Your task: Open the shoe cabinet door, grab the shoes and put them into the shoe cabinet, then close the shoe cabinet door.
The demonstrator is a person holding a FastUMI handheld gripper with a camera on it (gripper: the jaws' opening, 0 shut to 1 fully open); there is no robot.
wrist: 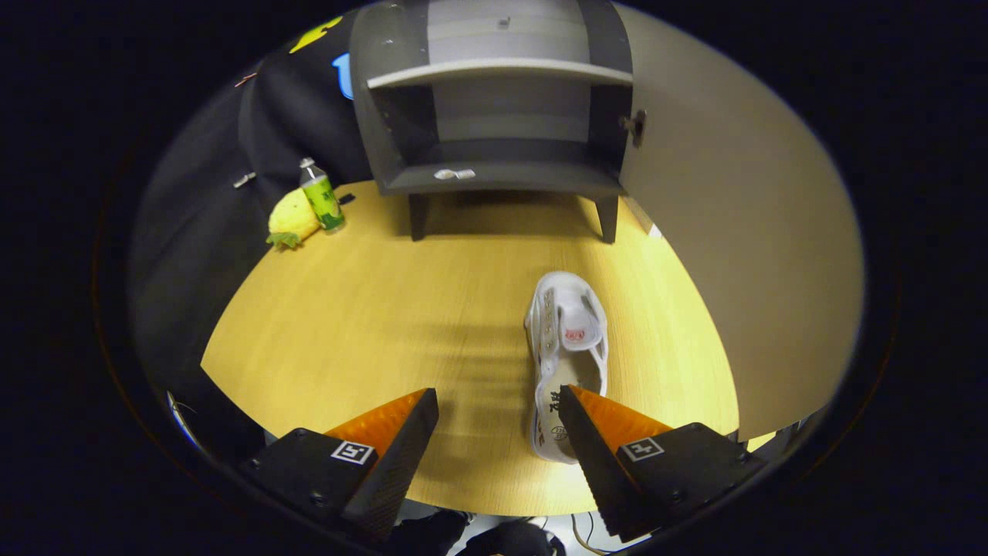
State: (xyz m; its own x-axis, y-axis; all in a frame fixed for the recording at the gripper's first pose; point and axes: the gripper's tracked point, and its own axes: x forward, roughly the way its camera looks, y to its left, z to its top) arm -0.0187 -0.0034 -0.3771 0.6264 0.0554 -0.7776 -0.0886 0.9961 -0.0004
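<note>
The grey shoe cabinet (494,116) stands at the far side of the wooden table, its door (733,232) swung wide open to the right. Inside are a shelf (498,72) and a bottom board with a small pale item on it. A white shoe (567,340) lies on the table, toe pointing toward the cabinet, heel just ahead of the right finger. My gripper (498,401) is open above the near part of the table. The right fingertip overlaps the shoe's heel opening; the left finger stands apart from it over bare wood.
A green-labelled bottle (322,199) and a yellow plush toy (292,220) sit left of the cabinet near the table's (347,324) back edge. The open door forms a wall along the right side. Dark objects and cables lie below the table's near edge.
</note>
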